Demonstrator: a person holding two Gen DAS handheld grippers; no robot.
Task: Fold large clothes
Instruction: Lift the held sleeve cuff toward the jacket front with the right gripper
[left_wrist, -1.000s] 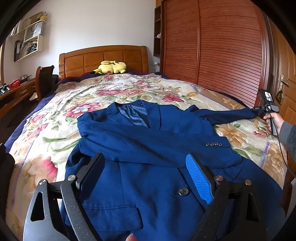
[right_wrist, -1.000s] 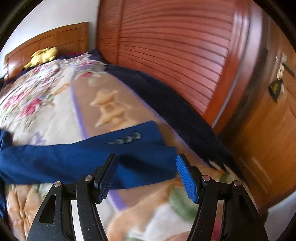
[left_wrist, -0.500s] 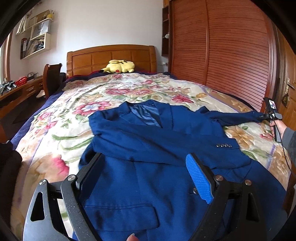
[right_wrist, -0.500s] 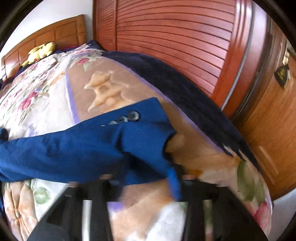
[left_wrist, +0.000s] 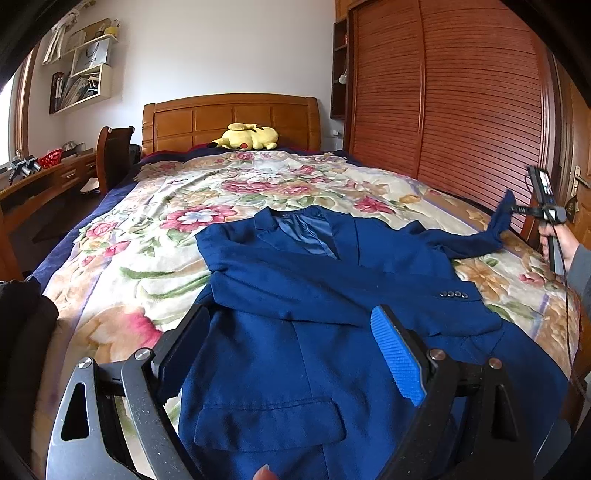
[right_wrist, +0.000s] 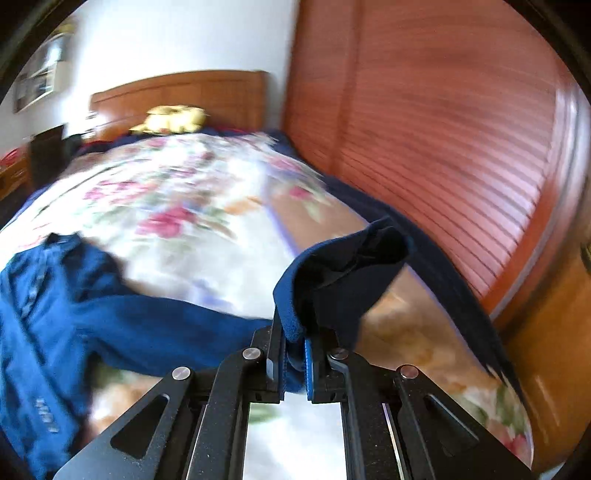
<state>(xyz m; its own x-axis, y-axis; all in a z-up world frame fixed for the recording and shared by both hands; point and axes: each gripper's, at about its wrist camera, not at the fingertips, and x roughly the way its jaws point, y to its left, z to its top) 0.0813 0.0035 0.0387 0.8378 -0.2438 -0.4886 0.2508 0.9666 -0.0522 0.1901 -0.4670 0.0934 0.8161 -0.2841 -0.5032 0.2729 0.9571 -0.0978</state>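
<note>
Jacket sleeve (right_wrist: 332, 280) lifted, clamped in right gripper (right_wrist: 294, 354) jaws; left gripper (left_wrist: 291, 354) jaws apart

sleeve cuff (right_wrist: 332, 266) — now pinched, lifted

Ahead of me: floral bedspread (left_wrist: 155, 258) on the bed, yellow plush toy (left_wrist: 245, 136) against the wooden headboard (left_wrist: 229, 114). Slatted wardrobe doors (left_wrist: 461, 103) right; wall shelf (left_wrist: 83, 81), desk (left_wrist: 44, 181) left.

The right gripper (right_wrist: 294, 354) pinches the end of the blue jacket's sleeve (right_wrist: 332, 280) above the flowery bed cover (right_wrist: 192, 206).
</note>
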